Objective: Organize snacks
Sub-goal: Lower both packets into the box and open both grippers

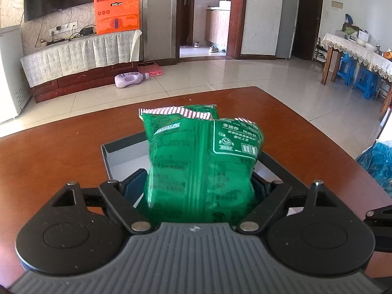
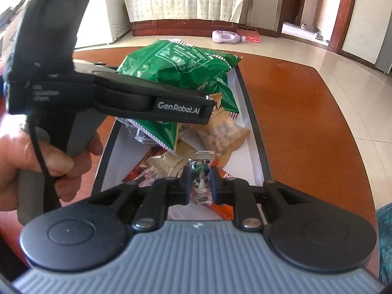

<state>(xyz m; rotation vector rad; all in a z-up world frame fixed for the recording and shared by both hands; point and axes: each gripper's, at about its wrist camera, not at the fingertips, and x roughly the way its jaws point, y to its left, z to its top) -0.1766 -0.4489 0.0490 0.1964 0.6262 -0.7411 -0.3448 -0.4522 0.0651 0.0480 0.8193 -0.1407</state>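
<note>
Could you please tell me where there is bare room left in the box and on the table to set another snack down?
The box is crowded in the middle with a green bag, a peanut pack and small sweets. Bare white floor shows along its left wall and its right wall. The brown table right of the box is bare.

Your tray (image 2: 254, 132) sits on the table (image 2: 306, 112). In it: chip bag (image 2: 176, 61) at the far end, atop other packets; peanut packet (image 2: 220, 134) just nearer, right; small candy packet (image 2: 199, 183) at the near end.
</note>
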